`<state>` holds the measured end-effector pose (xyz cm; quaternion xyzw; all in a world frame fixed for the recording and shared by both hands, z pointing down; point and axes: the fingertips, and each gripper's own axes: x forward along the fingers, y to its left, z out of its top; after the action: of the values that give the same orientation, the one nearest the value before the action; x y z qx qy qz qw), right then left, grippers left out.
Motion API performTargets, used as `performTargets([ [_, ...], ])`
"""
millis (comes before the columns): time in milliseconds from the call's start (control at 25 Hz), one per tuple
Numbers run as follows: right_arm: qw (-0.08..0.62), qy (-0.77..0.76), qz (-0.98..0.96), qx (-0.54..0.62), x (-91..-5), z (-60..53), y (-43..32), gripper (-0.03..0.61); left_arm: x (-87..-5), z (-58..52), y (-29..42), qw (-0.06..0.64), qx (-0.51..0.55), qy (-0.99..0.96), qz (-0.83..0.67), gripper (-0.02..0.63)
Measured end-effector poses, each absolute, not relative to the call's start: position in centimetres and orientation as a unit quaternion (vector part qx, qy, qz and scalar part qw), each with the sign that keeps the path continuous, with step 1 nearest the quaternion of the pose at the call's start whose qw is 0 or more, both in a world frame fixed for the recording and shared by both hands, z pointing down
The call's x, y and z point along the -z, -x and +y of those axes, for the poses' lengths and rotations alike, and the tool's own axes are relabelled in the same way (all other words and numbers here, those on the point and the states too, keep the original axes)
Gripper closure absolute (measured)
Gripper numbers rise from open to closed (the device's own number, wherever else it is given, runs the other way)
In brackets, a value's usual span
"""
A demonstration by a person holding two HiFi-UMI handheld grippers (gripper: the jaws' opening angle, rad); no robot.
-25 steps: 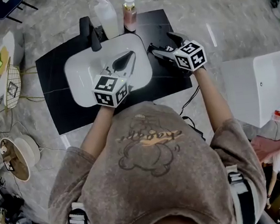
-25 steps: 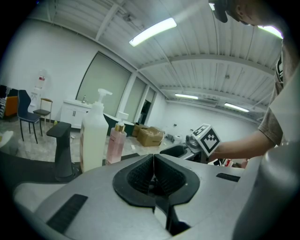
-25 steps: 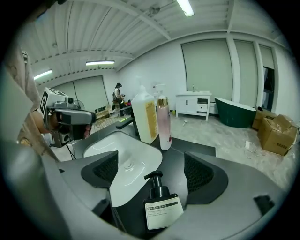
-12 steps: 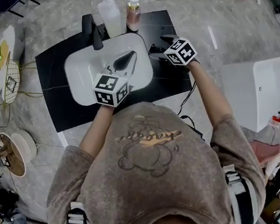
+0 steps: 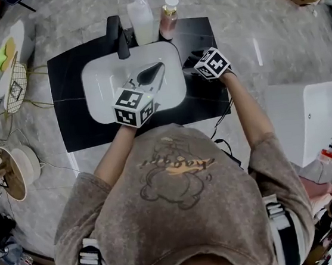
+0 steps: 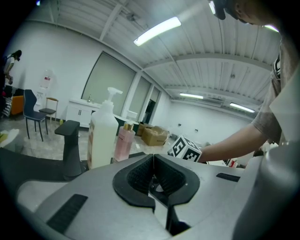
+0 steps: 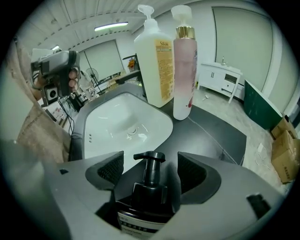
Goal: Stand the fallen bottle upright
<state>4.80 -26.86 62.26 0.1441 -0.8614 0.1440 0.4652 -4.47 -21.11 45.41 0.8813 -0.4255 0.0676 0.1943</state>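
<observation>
Straddling the fallen black pump bottle [image 7: 149,199], the right claw [image 7: 150,169] has its jaws apart. They've just been narrowing, pads not on it yet. Bottle lies between them, pump pointing away. Left claw [image 6: 152,174] is pinched together on nothing.

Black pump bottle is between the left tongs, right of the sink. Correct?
Wrong tongs: the right gripper view shows the black pump bottle between the right tongs, whose jaws have just been closing but aren't pressing it yet. It does lie right of the sink.
</observation>
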Motion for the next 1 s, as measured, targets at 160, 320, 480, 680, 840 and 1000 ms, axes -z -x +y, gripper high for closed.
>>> performTargets([
  [160, 0.486, -0.13, -0.853, -0.14, -63.3, -27.1, -4.7, 0.253, -45.8, -21.4, 5.1, 0.197, -0.07, -0.876, -0.434, 0.594],
  [320, 0.51, -0.109, -0.843, -0.132, -64.4, -27.2, -4.7, 0.284, -46.0, -21.5, 5.4, 0.199, -0.071, -0.872, -0.442, 0.594],
  [480, 0.515, -0.093, -0.84, -0.142, -65.1, -27.3, -4.5, 0.297, -46.1, -21.8, 5.8, 0.201, -0.072, -0.868, -0.449, 0.594],
  [680, 0.528, -0.066, -0.834, -0.148, -65.7, -27.0, -4.5, 0.333, -46.3, -22.1, 6.4, 0.204, -0.072, -0.862, -0.459, 0.594],
  [840, 0.527, -0.064, -0.834, -0.154, -65.7, -27.2, -4.4, 0.335, -46.6, -22.2, 6.6, 0.206, -0.073, -0.859, -0.464, 0.594],
  [1000, 0.524, -0.072, -0.834, -0.159, -65.6, -27.4, -4.5, 0.337, -46.7, -22.2, 6.6, 0.207, -0.073, -0.857, -0.466, 0.594],
])
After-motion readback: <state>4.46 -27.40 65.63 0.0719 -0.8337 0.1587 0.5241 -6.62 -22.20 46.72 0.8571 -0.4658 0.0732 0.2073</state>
